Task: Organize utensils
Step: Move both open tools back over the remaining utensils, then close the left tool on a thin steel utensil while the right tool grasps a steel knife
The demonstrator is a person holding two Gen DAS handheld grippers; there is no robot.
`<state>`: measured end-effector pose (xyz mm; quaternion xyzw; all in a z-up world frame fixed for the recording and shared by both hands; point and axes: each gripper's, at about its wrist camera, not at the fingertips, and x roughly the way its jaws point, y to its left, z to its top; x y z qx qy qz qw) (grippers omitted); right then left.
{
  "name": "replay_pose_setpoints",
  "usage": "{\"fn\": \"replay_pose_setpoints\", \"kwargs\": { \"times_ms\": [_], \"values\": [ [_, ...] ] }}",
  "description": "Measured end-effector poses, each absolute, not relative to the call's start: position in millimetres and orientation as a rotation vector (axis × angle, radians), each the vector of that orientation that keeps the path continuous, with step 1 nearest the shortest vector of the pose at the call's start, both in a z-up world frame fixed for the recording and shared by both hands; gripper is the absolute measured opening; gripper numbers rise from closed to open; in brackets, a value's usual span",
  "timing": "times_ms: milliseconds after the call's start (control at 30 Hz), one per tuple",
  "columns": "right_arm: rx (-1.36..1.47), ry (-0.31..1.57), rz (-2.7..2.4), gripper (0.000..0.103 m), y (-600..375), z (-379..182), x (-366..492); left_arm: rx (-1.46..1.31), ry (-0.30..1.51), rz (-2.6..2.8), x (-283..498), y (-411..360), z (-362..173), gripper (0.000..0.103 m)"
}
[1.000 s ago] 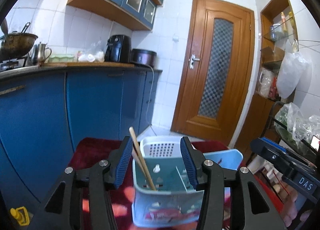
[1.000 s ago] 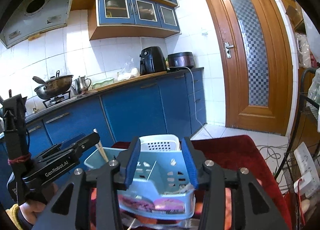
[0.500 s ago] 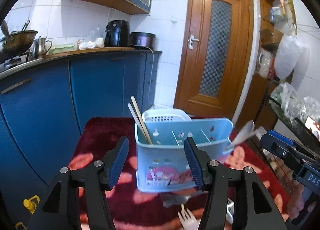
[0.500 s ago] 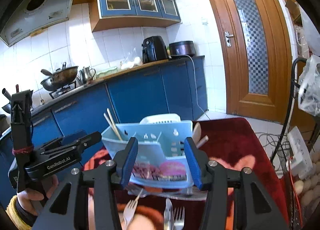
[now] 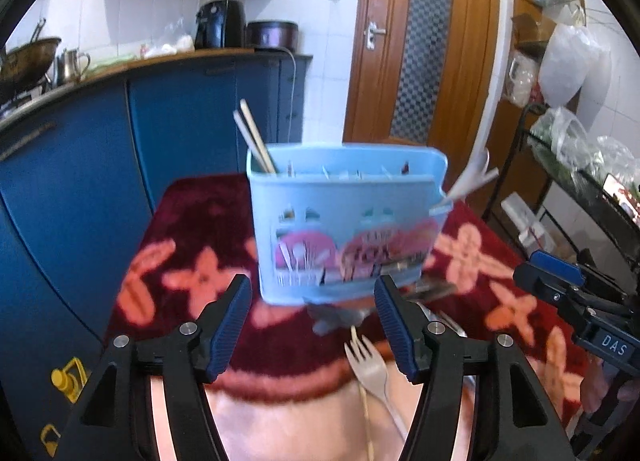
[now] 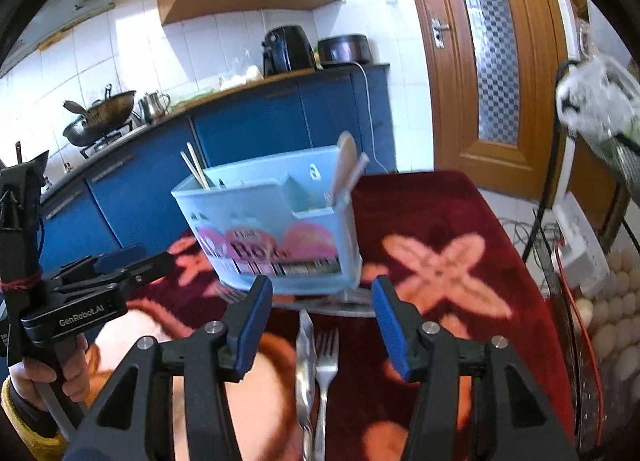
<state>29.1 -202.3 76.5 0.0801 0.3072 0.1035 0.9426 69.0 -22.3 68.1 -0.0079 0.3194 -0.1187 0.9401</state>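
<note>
A light blue utensil caddy (image 5: 344, 221) stands on the red flowered cloth, also in the right wrist view (image 6: 276, 229). Chopsticks (image 5: 254, 139) stand in its left end and a wooden spoon (image 6: 345, 165) in its right end. My left gripper (image 5: 314, 329) is open and empty, just in front of the caddy. My right gripper (image 6: 320, 325) is open and empty, in front of the caddy's right half. A pale fork (image 5: 370, 365) lies between the left fingers. A metal fork (image 6: 326, 365) and a knife (image 6: 306, 357) lie between the right fingers.
The red cloth (image 6: 440, 261) covers the table. Blue kitchen cabinets (image 5: 180, 121) stand to the left, a wooden door (image 5: 416, 45) behind. A wire rack with bags (image 5: 580, 165) is on the right. A tray of eggs (image 6: 612, 309) sits at the table's right.
Both grippers have pulled back and away from the caddy, which now stands farther ahead. The forks and knife on the cloth have come into view between the fingers.
</note>
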Motion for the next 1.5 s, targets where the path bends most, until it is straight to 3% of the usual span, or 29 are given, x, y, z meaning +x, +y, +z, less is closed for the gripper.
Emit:
{"fn": "replay_pose_setpoints", "kwargs": {
  "times_ms": [567,1133,1200,1333,1500],
  "values": [
    [0.208,0.754,0.148,0.06,-227,26,20,-0.072,0.833,-0.272,71,-33,19,0.065],
    [0.213,0.805,0.128,0.064,-238,8,7,-0.017,0.889,-0.37,46,-69,9,0.065],
    [0.209,0.803,0.13,0.065,-238,7,6,-0.019,0.9,-0.388,44,-72,7,0.058],
    [0.211,0.802,0.134,0.066,-239,6,4,-0.017,0.944,-0.421,43,-79,0,0.033],
    [0.225,0.799,0.141,0.066,-241,4,3,-0.009,0.967,-0.397,46,-83,-4,0.03]
  ]
}}
